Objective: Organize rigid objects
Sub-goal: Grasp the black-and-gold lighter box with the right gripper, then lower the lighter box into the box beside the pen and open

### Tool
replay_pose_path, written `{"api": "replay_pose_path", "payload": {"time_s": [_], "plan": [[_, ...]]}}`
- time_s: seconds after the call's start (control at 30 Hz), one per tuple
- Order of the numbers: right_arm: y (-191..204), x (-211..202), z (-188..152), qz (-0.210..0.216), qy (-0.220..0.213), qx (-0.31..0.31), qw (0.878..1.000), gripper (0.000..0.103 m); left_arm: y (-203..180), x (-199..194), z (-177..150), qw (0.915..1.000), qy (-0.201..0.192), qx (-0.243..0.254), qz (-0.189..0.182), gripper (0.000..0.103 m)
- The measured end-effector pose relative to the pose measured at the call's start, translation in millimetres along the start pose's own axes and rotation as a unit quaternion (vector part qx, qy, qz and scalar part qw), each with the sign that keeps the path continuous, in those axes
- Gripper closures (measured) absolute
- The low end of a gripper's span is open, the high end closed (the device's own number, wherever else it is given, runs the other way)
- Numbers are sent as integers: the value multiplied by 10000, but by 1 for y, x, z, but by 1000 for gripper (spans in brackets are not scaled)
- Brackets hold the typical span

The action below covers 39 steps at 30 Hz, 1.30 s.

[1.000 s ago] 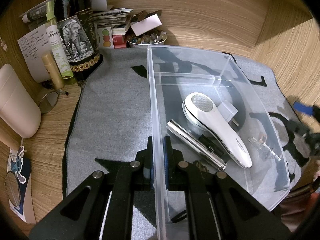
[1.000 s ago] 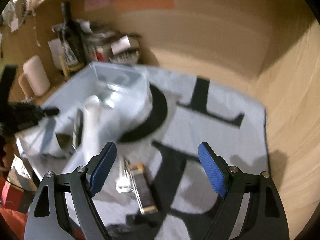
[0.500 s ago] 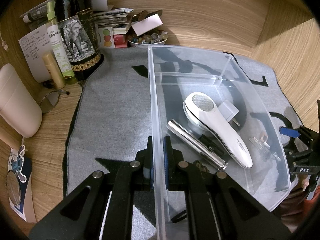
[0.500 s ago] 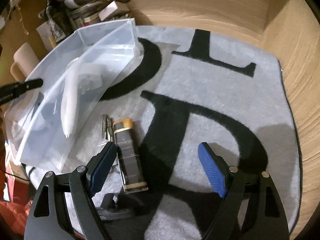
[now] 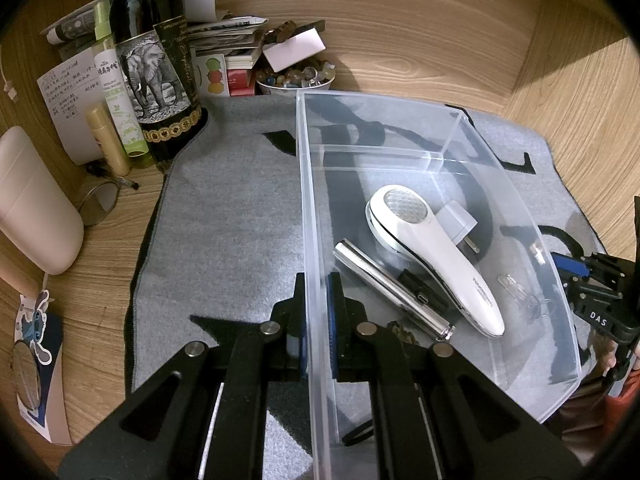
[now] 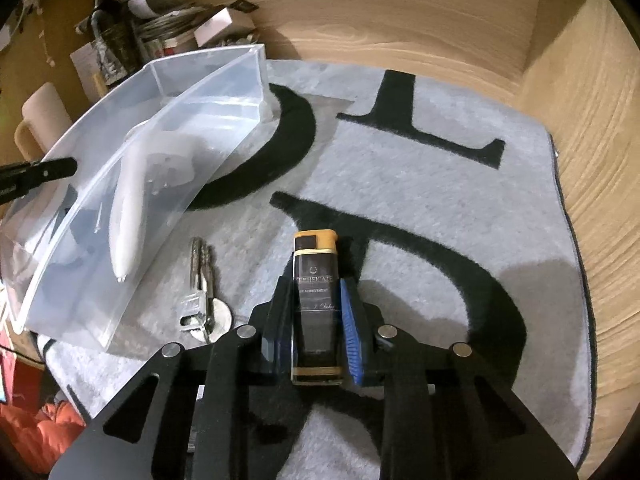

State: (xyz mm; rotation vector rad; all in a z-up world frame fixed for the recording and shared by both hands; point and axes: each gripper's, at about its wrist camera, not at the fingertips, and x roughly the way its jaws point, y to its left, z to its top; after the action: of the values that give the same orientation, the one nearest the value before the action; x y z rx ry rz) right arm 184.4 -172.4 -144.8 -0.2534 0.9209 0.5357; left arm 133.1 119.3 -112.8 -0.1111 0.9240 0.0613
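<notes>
My left gripper [image 5: 314, 304] is shut on the left wall of a clear plastic bin [image 5: 306, 200], also in the right wrist view [image 6: 132, 92]. The bin holds a white handheld device [image 5: 436, 264], a silver tube [image 5: 392, 290], a grey plug [image 5: 458, 222] and a small clear item [image 5: 516, 288]. My right gripper [image 6: 318, 312] is shut on a dark rectangular lighter with a tan cap [image 6: 316, 300] lying on the grey mat [image 6: 420, 168]. A bunch of keys [image 6: 202, 292] lies on the mat between lighter and bin.
A wine bottle [image 5: 154, 60], spray bottle [image 5: 116, 88], papers, books and a bowl of small items [image 5: 296, 78] crowd the back left corner. A beige container [image 5: 32, 208] stands at the left. Wooden walls enclose the mat at back and right.
My right gripper moved down over the lighter and closed on it; it was wide open before. My left gripper has kept its hold on the bin wall.
</notes>
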Motion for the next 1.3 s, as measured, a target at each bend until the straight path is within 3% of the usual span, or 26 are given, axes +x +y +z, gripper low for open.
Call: {"api": "replay_pose_path", "payload": {"time_s": [0.6, 0.9, 1.3], "plan": [[30, -55, 54, -61, -1118, -358, 9931, 81, 0, 0, 0, 10000, -1, -3, 3, 96], [61, -79, 76, 176, -1606, -731, 9841, 81, -1, 0, 0, 10000, -1, -4, -4, 96], [104, -71, 90, 657, -1656, -1107, 9778, 81, -3, 0, -1, 10000, -37, 7, -31, 96]]}}
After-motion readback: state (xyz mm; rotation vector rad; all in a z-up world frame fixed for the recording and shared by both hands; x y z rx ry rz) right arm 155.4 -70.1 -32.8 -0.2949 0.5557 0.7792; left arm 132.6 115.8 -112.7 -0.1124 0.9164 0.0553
